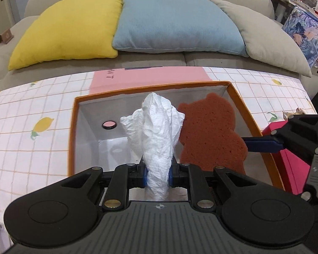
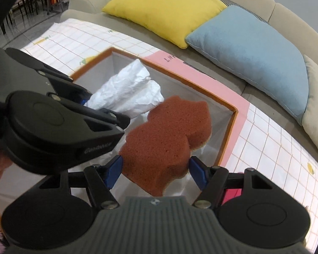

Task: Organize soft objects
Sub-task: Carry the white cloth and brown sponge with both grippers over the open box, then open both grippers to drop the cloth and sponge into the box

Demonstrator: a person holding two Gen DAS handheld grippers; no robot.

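My left gripper [image 1: 158, 174] is shut on a crumpled white cloth [image 1: 155, 131] and holds it over the open orange-rimmed white box [image 1: 73, 127]. My right gripper [image 2: 156, 169] is shut on a brown bear-shaped sponge [image 2: 167, 139], also held over the box [image 2: 231, 131]. In the left wrist view the sponge [image 1: 212, 131] hangs just right of the cloth, touching it, with the right gripper's blue finger [image 1: 262, 145] at its edge. In the right wrist view the cloth [image 2: 129, 93] and the left gripper [image 2: 89, 105] sit to the left of the sponge.
The box lies on a lemon-print checked tablecloth [image 1: 31, 114] with a pink sheet [image 1: 148, 76] behind it. A pink-magenta object [image 1: 290, 158] sits right of the box. A sofa behind holds yellow [image 1: 70, 27], blue [image 1: 176, 21] and beige [image 1: 271, 38] pillows.
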